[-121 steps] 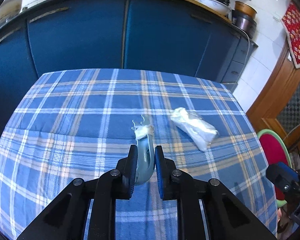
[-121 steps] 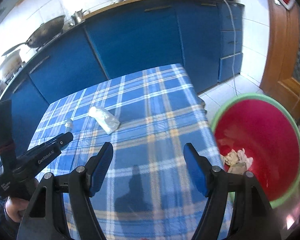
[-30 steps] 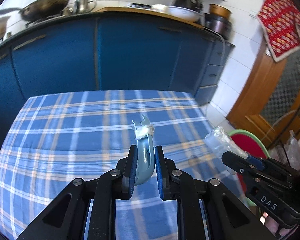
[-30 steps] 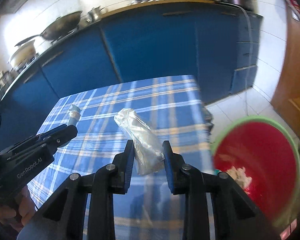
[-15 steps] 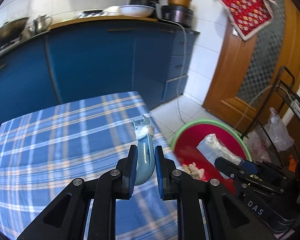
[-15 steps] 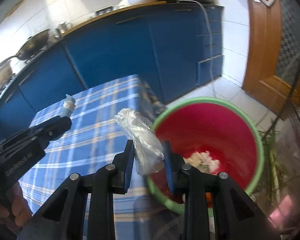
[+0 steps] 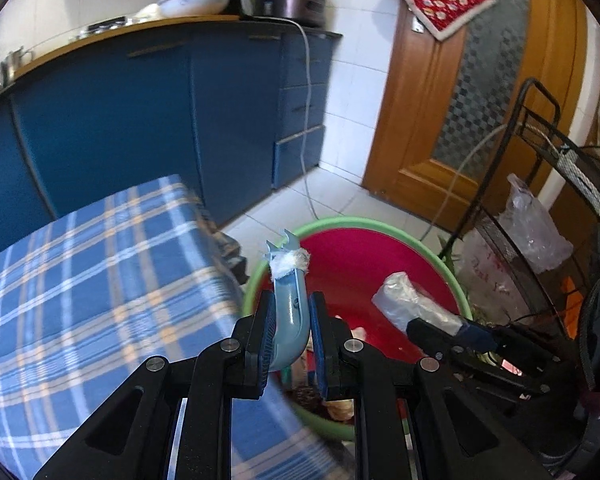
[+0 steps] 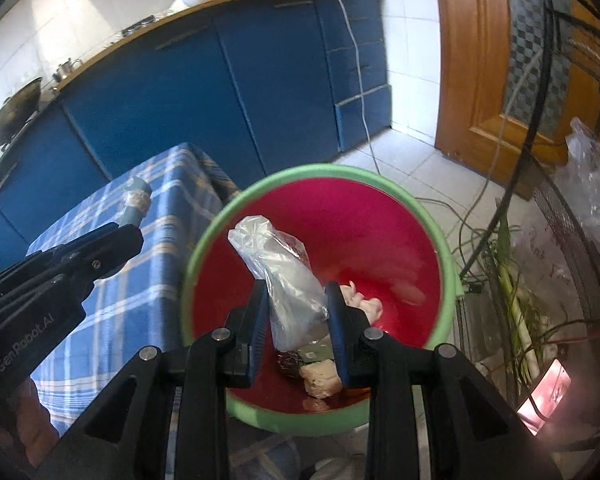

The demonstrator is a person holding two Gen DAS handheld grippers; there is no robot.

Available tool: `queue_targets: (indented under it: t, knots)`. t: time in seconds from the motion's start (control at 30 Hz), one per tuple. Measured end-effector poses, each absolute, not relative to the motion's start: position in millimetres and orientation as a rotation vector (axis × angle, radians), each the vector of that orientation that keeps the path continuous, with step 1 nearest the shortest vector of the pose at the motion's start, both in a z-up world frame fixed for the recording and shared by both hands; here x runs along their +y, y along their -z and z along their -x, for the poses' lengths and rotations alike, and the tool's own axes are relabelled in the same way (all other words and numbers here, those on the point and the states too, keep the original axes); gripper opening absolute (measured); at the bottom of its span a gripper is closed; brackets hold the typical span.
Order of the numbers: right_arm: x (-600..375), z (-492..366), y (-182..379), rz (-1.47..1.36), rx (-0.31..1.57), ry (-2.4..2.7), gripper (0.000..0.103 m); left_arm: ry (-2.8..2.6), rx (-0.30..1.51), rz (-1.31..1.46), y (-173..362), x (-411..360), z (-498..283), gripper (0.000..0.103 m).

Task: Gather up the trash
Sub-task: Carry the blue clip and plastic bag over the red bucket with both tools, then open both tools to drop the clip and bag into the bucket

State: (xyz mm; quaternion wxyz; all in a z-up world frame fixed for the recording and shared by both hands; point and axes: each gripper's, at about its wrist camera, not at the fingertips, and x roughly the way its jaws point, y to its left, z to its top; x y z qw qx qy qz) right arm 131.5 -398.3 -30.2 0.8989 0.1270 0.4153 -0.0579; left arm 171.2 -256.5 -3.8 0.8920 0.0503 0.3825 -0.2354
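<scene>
Right gripper (image 8: 296, 320) pinches crumpled clear plastic bag (image 8: 278, 276) over green-rimmed red bin (image 8: 444, 256); bag light, soft, slippery, best gripped mid-bundle. Left gripper (image 7: 290, 332), at bin's 9 o'clock, clamps stiff pale-blue curved plastic piece (image 7: 288, 316) low on its body.

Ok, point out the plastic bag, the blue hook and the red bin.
plastic bag (image 8: 288, 276), right wrist view, crinkled middle.
blue hook (image 7: 290, 312), left wrist view, curved shaft between the pads.
red bin (image 8: 440, 236), right wrist view, green rim.
</scene>
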Motion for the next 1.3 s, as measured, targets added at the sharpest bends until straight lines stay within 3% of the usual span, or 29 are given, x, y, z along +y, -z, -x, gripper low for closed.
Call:
queue_targets:
  t: [0.63, 0.83, 0.93, 1.0, 1.3]
  knots:
    - [-430, -137, 64, -0.337, 0.927, 0.164, 0.031, 0.532, 0.876, -0.155, 41, -302, -188, 0.018]
    - [-433, -137, 67, -0.37, 0.927, 0.147, 0.036, 0.548, 0.894, -0.134, 44, -303, -190, 0.019]
    - [-434, -137, 66, -0.383, 0.919, 0.148, 0.037, 0.545, 0.892, -0.134, 42, -302, -190, 0.029]
    - [-435, -136, 65, -0.392, 0.91, 0.147, 0.042, 0.534, 0.884, -0.131, 40, -300, -189, 0.041]
    - [-432, -128, 50, -0.387, 0.867, 0.139, 0.047, 0.511, 0.862, -0.118, 26, -288, -183, 0.041]
